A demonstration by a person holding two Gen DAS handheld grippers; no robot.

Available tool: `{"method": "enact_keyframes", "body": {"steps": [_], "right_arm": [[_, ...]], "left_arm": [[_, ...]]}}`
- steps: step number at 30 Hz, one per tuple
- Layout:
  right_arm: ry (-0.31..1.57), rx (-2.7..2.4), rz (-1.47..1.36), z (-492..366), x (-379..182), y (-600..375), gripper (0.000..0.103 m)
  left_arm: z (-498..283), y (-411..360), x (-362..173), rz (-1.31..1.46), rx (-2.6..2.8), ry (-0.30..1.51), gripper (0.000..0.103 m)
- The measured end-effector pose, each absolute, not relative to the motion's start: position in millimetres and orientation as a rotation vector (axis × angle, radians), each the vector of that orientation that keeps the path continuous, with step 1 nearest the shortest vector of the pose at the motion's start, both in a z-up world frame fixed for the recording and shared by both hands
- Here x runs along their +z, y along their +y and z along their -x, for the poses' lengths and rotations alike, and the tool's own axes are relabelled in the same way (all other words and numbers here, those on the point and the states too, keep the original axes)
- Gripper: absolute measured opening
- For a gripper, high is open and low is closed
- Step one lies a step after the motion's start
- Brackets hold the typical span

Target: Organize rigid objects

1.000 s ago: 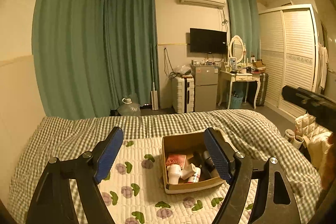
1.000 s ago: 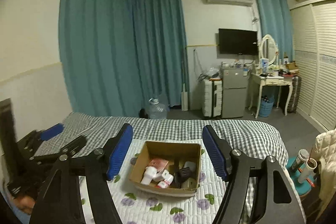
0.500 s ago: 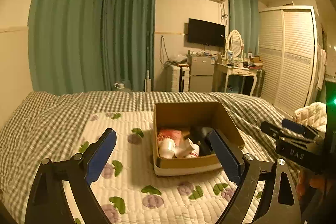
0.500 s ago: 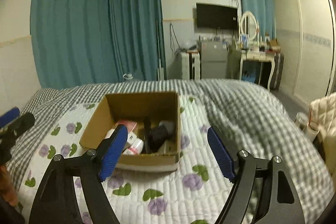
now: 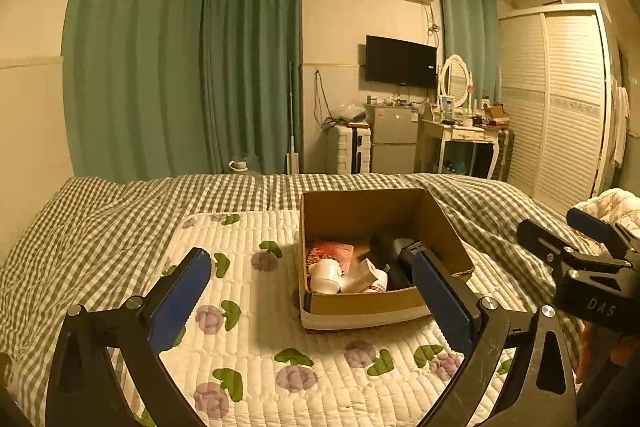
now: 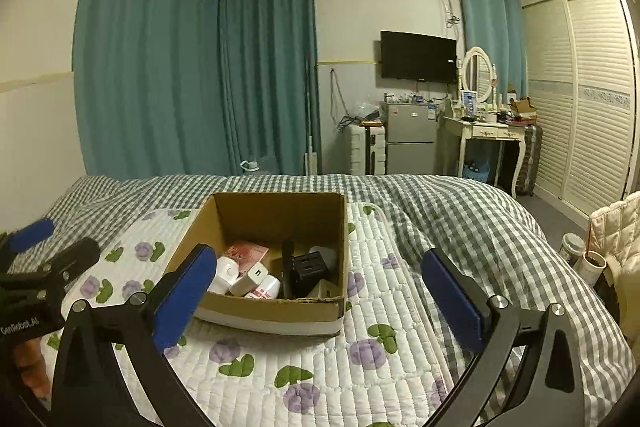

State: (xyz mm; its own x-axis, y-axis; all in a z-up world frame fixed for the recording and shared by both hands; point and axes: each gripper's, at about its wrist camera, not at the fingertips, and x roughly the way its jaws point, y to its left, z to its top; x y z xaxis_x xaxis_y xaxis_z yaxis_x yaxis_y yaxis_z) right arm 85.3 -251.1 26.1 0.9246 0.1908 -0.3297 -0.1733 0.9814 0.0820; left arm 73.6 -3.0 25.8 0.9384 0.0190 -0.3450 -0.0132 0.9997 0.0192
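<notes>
1. An open cardboard box is sitting on a white quilted pad printed with purple flowers and green leaves; the pad is lying on a bed covered in a grey checked blanket.
2. Small rigid things are lying jumbled inside the box: a white jar, a white charger block, a white bottle with red print, a red-patterned packet toward the back, and a black cube-shaped adapter beside a grey rounded item.
3. The left gripper is hovering above the pad in front of the box, its blue-padded fingers spread wide with nothing between them; in its own view the right-hand pad is overlapping the box's near right corner, though contact cannot be judged.
4. The right gripper is likewise hanging in front of the box with its jaws wide apart and holding nothing; its left pad is overlapping the box's near left corner in its view.
5. Each gripper is showing at the edge of the other's view, flanking the box.
6. Beyond the bed, teal curtains, a wall-mounted television, a small fridge, a white dressing table and a louvred wardrobe are standing along the walls.
</notes>
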Motion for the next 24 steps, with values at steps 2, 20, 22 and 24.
{"method": "enact_keyframes", "body": {"steps": [2,20,22,24], "right_arm": [[0.342,0.199,-0.041,-85,26,-248,0.103],[0.381,0.184,-0.079,-95,16,-252,0.103],[0.377,0.185,-0.072,-95,16,-250,0.103],[0.374,0.191,-0.062,-94,16,-248,0.103]], "left_arm": [[-73,-3,25,-0.018,0.014,0.353,0.103],[-82,-4,13,-0.03,-0.001,0.4,0.103],[-83,-6,12,-0.037,-0.003,0.405,0.103],[-83,-7,11,-0.045,0.0,0.404,0.103]]}}
